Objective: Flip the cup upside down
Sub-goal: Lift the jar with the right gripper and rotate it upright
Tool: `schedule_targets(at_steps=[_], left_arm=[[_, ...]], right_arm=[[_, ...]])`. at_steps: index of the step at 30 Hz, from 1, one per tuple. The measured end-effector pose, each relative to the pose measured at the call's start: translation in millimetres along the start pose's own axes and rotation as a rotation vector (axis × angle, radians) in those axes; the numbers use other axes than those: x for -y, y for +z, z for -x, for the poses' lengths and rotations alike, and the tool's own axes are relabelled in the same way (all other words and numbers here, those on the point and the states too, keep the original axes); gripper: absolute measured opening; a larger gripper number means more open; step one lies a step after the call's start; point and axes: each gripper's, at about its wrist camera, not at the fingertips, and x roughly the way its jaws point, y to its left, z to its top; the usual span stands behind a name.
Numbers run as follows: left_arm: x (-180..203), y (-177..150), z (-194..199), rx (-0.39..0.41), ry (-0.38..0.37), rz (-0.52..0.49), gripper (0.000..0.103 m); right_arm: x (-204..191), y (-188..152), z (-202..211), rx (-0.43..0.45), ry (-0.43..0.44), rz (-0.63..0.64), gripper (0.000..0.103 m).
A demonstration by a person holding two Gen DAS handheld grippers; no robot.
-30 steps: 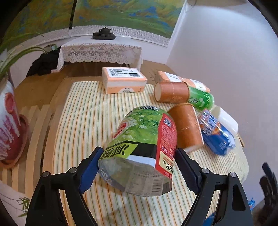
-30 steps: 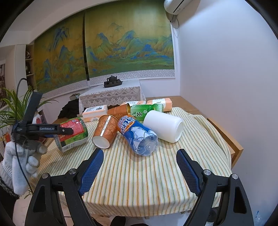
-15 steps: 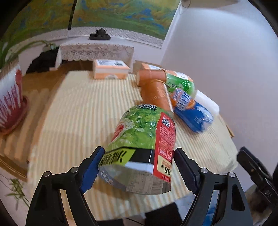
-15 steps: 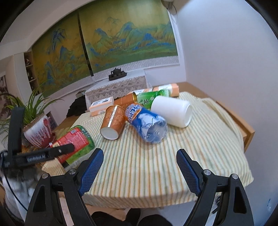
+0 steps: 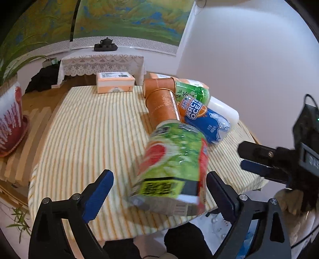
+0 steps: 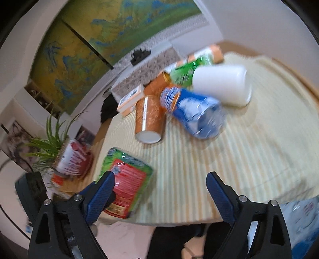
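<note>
White wall (image 5: 249, 59), landscape mural (image 5: 129, 14) (green, gold), lace-draped side table (image 5: 101, 63), potted plant (image 6: 59, 153)

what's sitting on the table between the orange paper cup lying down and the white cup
The blue Arctic Ocean bottle lies on its side between the orange paper cup and the white cup, touching both. The right wrist view shows it most clearly.

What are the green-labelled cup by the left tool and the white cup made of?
Green-labelled cup: looks like thin clear plastic under a glossy printed wrap, going by its highlights and see-through end. White cup: opaque, smooth, faintly shiny; probably plastic, though ceramic can't be excluded.
</note>
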Motion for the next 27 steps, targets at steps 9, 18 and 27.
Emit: schedule_targets(at_steps=[9, 18, 27], left_arm=[[-17, -15, 37, 0.052, 0.024, 0.025, 0.097], [-21, -43, 62, 0.055, 0.066, 0.025, 0.097], [-21, -58, 66, 0.040, 0.059, 0.025, 0.097]], right_arm=[[-18, 3, -28, -0.171, 0.100, -0.111, 0.091], [-30, 13, -58, -0.279, 0.067, -0.160, 0.091], [-22, 21, -88, -0.359, 0.028, -0.210, 0.090]])
